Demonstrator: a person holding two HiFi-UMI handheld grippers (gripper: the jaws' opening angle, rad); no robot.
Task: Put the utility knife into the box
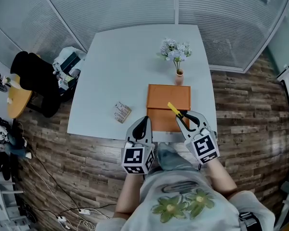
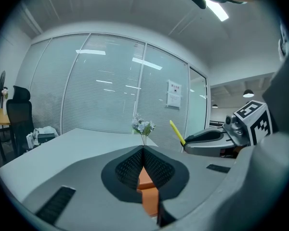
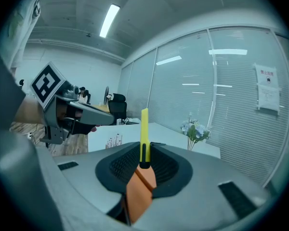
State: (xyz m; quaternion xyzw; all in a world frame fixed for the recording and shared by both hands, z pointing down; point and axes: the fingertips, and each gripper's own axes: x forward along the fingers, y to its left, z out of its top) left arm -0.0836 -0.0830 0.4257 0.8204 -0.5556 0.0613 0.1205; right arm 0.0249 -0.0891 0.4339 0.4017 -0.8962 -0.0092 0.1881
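The knife (image 1: 174, 109) is clamped by its rear end between the jaws of the right gripper (image 1: 184, 117), over the orange box (image 1: 159, 96) near the table's (image 1: 120, 66) near edge. Its long axis runs out from the jaws, with the yellow tip pointing away and leftward. The left gripper (image 1: 144, 121), jaws together on nothing, hangs just left of the box.

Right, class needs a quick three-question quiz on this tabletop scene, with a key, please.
1. True or false: the right gripper is shut on the yellow utility knife.
2. What stands on the table at the far side of the orange box? A) a mug B) a vase of flowers C) a lamp
3. Fill in: the jaws of the left gripper are ____.
Key: 1 true; 2 B; 3 shut, with nothing held.
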